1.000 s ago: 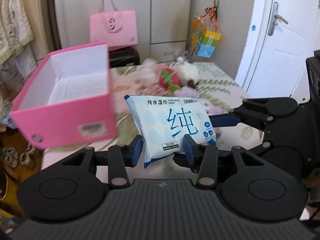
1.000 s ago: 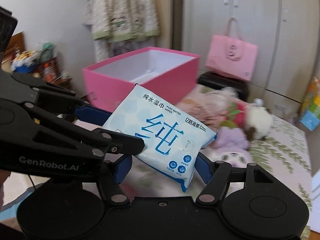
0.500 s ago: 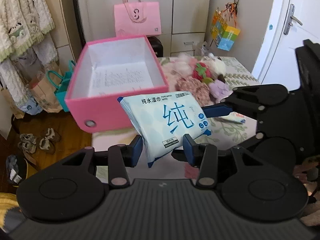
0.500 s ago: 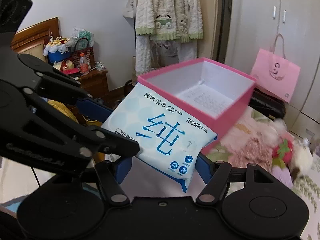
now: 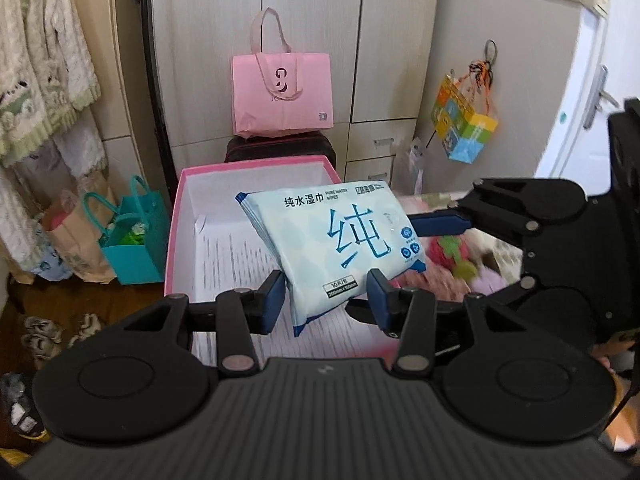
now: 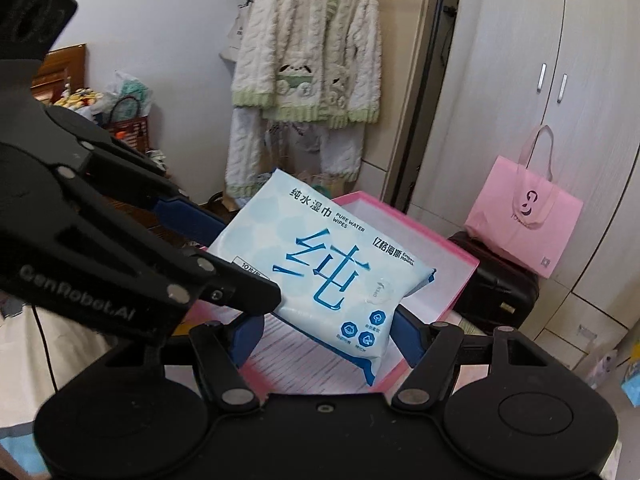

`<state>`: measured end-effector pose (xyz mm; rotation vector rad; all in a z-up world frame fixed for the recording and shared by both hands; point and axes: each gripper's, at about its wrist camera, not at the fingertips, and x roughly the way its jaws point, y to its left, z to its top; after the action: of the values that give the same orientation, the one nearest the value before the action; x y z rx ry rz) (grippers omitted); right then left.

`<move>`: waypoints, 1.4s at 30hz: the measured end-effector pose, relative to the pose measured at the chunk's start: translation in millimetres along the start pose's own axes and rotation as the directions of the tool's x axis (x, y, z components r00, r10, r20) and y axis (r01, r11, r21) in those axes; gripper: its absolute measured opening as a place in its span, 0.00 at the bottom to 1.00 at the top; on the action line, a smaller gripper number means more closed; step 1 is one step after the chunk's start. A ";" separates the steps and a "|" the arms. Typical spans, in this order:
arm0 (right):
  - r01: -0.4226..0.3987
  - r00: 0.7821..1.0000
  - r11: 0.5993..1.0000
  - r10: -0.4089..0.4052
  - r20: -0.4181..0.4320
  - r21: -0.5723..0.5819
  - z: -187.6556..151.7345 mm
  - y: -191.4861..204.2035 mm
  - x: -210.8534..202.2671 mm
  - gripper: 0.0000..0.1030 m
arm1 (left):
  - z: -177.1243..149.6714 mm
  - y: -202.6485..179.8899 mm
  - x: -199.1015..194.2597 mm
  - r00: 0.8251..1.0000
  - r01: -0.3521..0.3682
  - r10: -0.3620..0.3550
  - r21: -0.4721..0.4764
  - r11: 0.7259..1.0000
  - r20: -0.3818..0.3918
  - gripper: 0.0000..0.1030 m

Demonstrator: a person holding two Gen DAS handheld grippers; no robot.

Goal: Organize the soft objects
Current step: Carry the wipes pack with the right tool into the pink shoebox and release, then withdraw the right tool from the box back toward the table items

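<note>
**Wipes pack hanging over the pink box**

Nearest, the left tongs and right tongs are both clamping the wet wipes pack, each on a different edge. Beyond it, at twelve o'clock, the open pink box is sitting directly beneath, its interior showing only a lined paper. Plush toys are lying at three o'clock. Judging by this, the carrying step is ending; next, both tongs need lowering and spreading together.
</note>
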<state>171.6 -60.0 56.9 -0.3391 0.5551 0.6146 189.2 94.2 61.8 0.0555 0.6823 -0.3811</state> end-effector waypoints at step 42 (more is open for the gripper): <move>-0.010 0.986 0.999 0.004 -0.165 -0.033 31.4 -66.0 88.7 0.66 | 39.9 58.3 77.9 0.999 -0.048 0.048 -0.041 0.998 0.010 0.48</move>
<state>285.1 -56.8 39.5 -0.4227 0.7056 0.6067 289.7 116.1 39.9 0.0311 0.6766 -0.3213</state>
